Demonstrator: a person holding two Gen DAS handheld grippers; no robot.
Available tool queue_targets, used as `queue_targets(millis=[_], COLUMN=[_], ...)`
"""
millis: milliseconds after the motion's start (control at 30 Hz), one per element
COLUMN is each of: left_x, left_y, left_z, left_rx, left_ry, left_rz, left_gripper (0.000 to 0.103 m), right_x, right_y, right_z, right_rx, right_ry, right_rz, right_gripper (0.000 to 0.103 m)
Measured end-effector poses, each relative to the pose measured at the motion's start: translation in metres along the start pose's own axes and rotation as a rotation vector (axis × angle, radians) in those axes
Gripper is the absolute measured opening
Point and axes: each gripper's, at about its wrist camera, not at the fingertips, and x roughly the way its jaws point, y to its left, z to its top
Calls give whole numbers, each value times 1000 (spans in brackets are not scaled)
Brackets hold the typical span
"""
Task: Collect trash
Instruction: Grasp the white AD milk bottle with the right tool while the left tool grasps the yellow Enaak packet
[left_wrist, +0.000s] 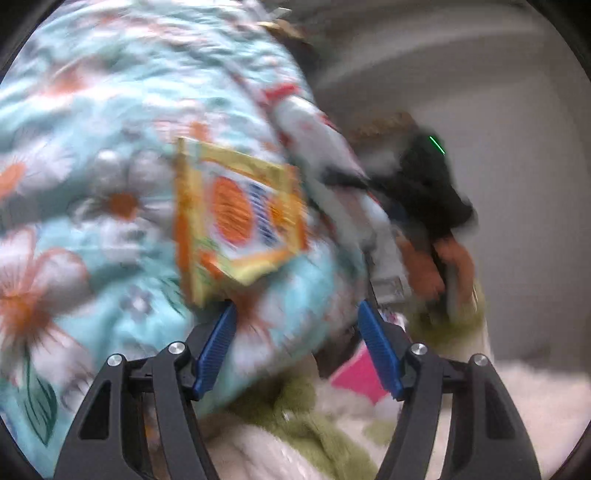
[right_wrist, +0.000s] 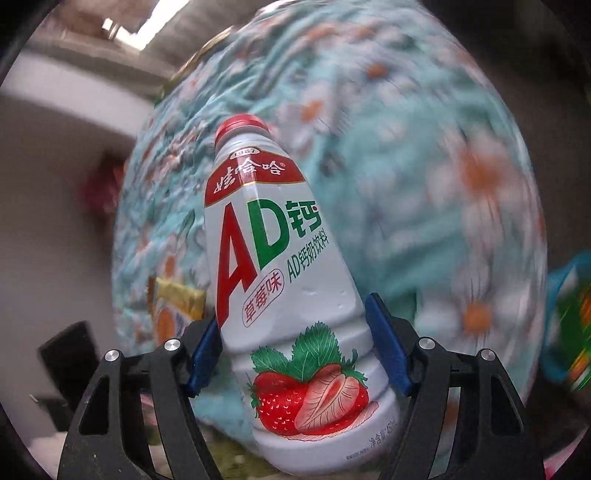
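Blurred floral quilt (left_wrist: 110, 129), left tool (left_wrist: 297, 314) agape, empty, right tool (right_wrist: 295, 325) clamping milk bottle (right_wrist: 280, 277), base cropped.

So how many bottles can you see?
1. The strawberry milk drink bottle sits between the right gripper's fingers, red cap pointing up, in front of the floral quilt. The blurry quilt could hide more.

Left gripper (left_wrist: 297, 306) gapes with blue fingers spread (nothing between them); right gripper (right_wrist: 295, 314) clamps a bottle (right_wrist: 280, 266)
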Motion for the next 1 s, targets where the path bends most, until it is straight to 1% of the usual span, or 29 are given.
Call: queue_targets(millis=[67,133,233,267,333,367,433,500,533,633,700,767,900,933,967,1000], left_x=[-4,-11,-22,-22,-23,-23,-19,-15,-16,-16,-13,-9,0,3,5,4], left_y=[10,13,11,8,6,6,5,2,0,0,2,6,5,3,1,-1], left_z=[8,18,34,41,46,46,45,37,33,23,23,28,37,38,40,39], left_rx=[-68,-89,-63,-47,-17,-11,-25,-41,-53,-57,-64,-74,-44,-25,-10,4], left_ry=[-61,-112,-214,-243,-273,-268,-234,-199,-195,-191,-184,-205,-227,-231,-234,-236], left_rz=[32,55,137,169,221,231,257,323,334,291,280,257,285,304,319,335], left_gripper=[65,65,65,65,65,65,65,65,67,67,67,66,65,65,64,61], right_x=[-9,-11,1,4,4,16,14,9,8,9,14,20,22,21,20,16], right_y=[-5,-1,12,16,23,33,38,40,39,37,35,32,25,25,24,20], right_z=[-15,-29,-40,-39,-39,-39,-36,-33,-32,-25,-22,-20,-19,-19,-19,-19], right_rx=[39,62,79,72,51,42,33,30,35,50,66,83,110,111,109,107], right_ry=[-24,-38,-16,-7,-11,-14,-35,-55,-61,-70,-75,-84,-105,-110,-113,-112], right_rz=[16,33,92,99,85,78,68,63,66,83,104,119,158,164,167,168], right_gripper=[66,63,62,62,64,65,70,71,72,72,72,73,73,73,72,71])
